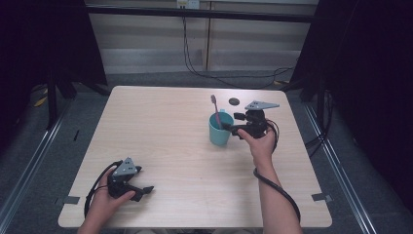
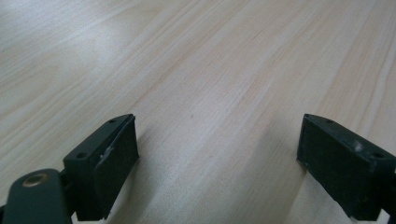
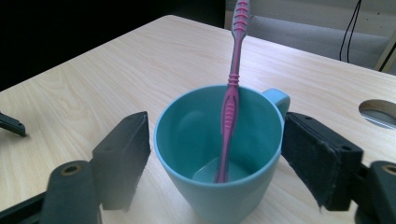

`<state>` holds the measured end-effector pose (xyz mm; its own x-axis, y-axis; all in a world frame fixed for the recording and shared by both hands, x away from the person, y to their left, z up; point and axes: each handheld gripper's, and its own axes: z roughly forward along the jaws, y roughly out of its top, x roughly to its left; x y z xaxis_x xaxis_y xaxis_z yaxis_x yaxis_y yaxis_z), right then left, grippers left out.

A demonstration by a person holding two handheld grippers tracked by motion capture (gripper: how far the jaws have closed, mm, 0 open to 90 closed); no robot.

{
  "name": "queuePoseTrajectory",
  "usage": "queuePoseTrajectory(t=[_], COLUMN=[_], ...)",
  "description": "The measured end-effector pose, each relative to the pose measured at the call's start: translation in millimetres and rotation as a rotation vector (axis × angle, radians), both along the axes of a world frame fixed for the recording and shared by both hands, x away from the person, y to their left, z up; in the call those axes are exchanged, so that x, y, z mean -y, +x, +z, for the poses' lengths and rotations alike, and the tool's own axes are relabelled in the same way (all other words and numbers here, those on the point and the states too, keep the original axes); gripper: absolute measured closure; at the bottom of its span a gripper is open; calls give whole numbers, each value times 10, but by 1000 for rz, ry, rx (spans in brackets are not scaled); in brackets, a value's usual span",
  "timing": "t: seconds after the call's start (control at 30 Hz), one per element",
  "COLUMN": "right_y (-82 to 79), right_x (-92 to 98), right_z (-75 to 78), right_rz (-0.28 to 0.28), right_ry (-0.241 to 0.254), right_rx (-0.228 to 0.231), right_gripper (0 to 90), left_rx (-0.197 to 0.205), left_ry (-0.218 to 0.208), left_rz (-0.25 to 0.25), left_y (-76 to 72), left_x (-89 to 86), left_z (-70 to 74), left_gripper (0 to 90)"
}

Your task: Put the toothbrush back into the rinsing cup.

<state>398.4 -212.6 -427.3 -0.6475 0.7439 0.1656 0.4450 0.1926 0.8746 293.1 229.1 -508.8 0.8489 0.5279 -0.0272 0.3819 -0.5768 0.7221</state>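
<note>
A light wooden table fills the middle of the frame. Right of centre stands a teal cup with a pink toothbrush leaning upright in it. The right gripper, held in a hand, sits just beside the cup on its right. At lower left, the left gripper rests low over the table in the other hand, its jaws apart. A round hole lies beyond the cup.
</note>
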Motion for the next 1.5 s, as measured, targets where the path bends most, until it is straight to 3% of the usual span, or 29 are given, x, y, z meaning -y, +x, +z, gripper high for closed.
queuePoseTrajectory(t=[0.63,1.03,1.5], right_y=[-214,-325,-398], right_x=[254,272,260], right_z=[44,-7,-56], right_rz=[-16,39,57], right_ry=[10,8,-12], right_rx=[-19,-38,-43], right_gripper=[146,145,146], left_rx=[-2,-1,2], left_ry=[-7,-6,-3], left_rz=[7,7,5], left_y=[1,1,4], left_x=[6,8,7], left_z=[-3,-3,-2], left_gripper=[121,121,121])
